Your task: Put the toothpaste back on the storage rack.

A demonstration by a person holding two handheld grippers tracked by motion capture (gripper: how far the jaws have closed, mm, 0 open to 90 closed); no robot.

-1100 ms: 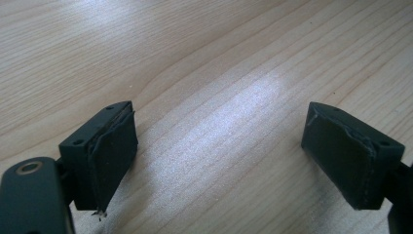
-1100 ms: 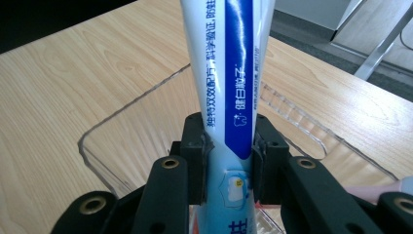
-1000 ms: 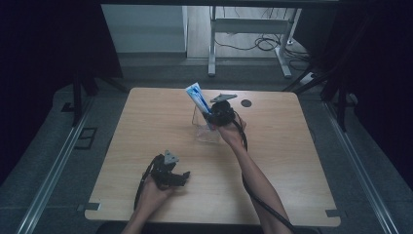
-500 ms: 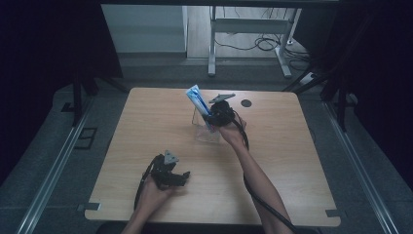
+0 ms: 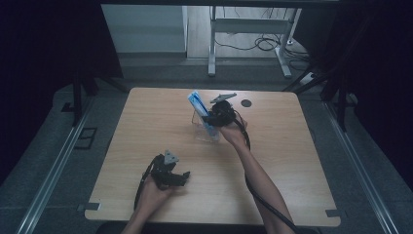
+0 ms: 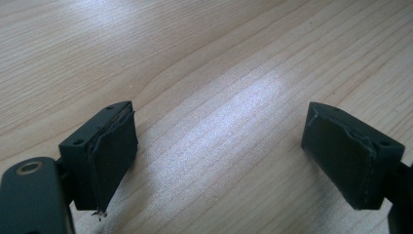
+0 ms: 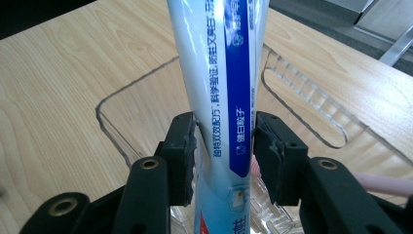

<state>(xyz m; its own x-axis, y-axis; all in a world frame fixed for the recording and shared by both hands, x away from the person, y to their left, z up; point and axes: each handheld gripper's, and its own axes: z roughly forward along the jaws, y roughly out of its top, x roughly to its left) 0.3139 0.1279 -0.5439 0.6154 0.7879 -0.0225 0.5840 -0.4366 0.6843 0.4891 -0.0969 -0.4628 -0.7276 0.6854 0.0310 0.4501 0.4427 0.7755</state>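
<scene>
Toothpaste tube (image 7: 219, 73) top and bottom (with some print) beyond the frame.

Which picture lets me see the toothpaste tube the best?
The right gripper view: the toothpaste tube stands close up in the clear box, its printing sharp, between the right gripper, whose jaws have just been opening. In the high view it is a small blue sliver. The left gripper view looks at bare table.
</scene>
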